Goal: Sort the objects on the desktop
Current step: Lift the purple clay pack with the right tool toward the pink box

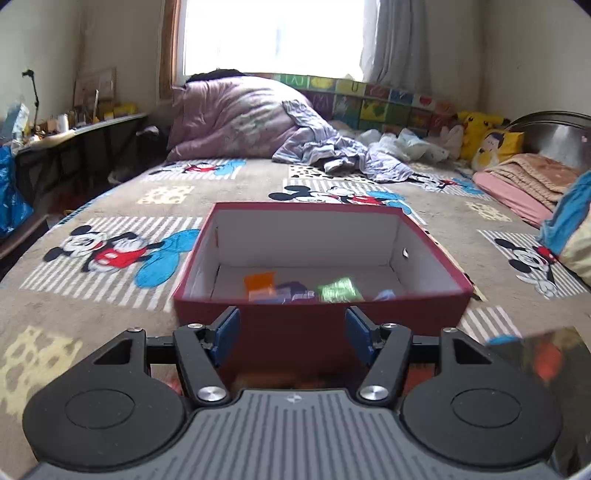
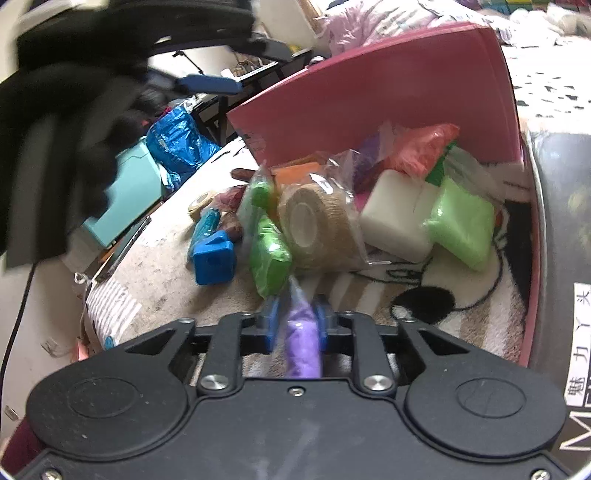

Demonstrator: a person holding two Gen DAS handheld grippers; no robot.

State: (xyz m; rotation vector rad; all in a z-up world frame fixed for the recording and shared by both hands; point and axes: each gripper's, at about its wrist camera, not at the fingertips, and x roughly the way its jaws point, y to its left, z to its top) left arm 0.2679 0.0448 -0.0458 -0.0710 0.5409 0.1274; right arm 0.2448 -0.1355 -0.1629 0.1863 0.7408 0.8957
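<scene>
Level, the left hand-held gripper (image 1: 291, 332) gapes wide facing the red box (image 1: 317, 317); the right hand-held gripper (image 2: 295, 325) pinches a purple packet (image 2: 301, 343).

Daylight pours in from the window (image 1: 273, 35) at top center, totally blown out. Strong fisheye bend and dark corners in both views. Right wrist view's upper left is motion-smeared.

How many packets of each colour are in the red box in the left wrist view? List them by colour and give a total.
Inside the red box:
Orange packet: 1
Purple packet: 1
Green packet: 1
Light blue packet: 1
Total: 4
Not counted: the purple bag gripped in the right tongs.
</scene>
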